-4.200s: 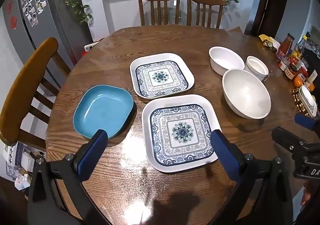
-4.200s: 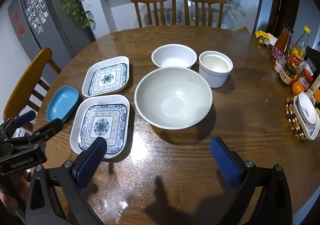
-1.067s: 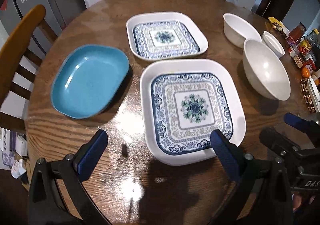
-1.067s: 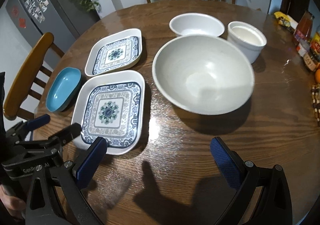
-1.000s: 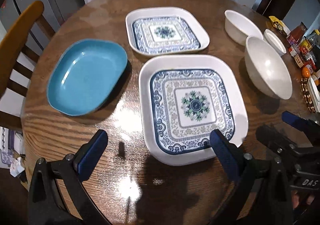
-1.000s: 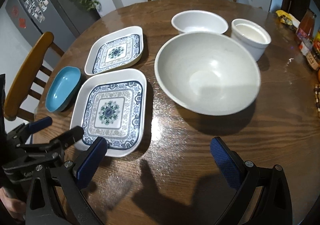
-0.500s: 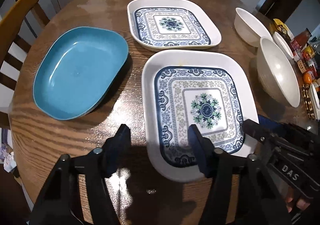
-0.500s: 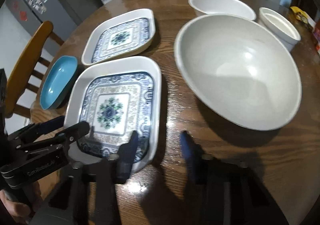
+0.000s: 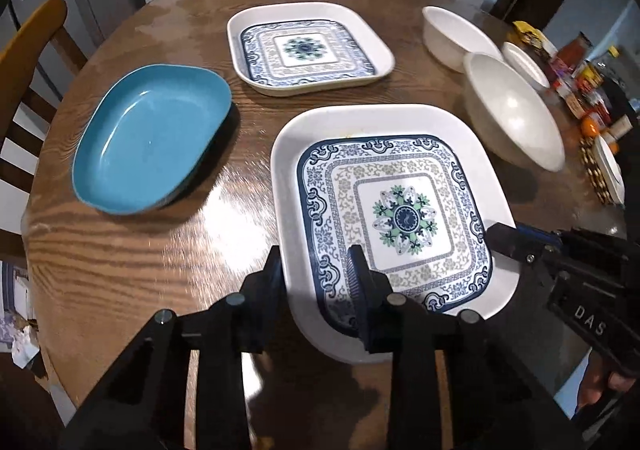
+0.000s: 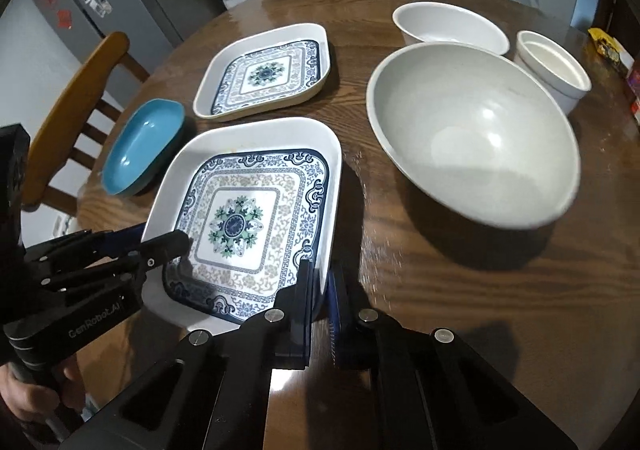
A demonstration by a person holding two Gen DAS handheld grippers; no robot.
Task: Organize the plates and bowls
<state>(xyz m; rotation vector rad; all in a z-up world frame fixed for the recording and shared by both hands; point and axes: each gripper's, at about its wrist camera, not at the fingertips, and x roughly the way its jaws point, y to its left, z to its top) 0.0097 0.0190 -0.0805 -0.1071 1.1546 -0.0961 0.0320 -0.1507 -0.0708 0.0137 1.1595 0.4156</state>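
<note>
Left gripper [image 9: 316,274] and right gripper [image 10: 320,286] each clamped opposite near rims of the square white blue-patterned plate [image 9: 396,210] on the round wooden table [image 9: 132,250].

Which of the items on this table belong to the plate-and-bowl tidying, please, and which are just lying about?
For the job: near patterned plate, far patterned plate, blue dish, large white bowl, wide white bowl, small white ramekin.

Lying about: sauce bottles and jars, yellow packet, beaded trivet with its dish.
</note>
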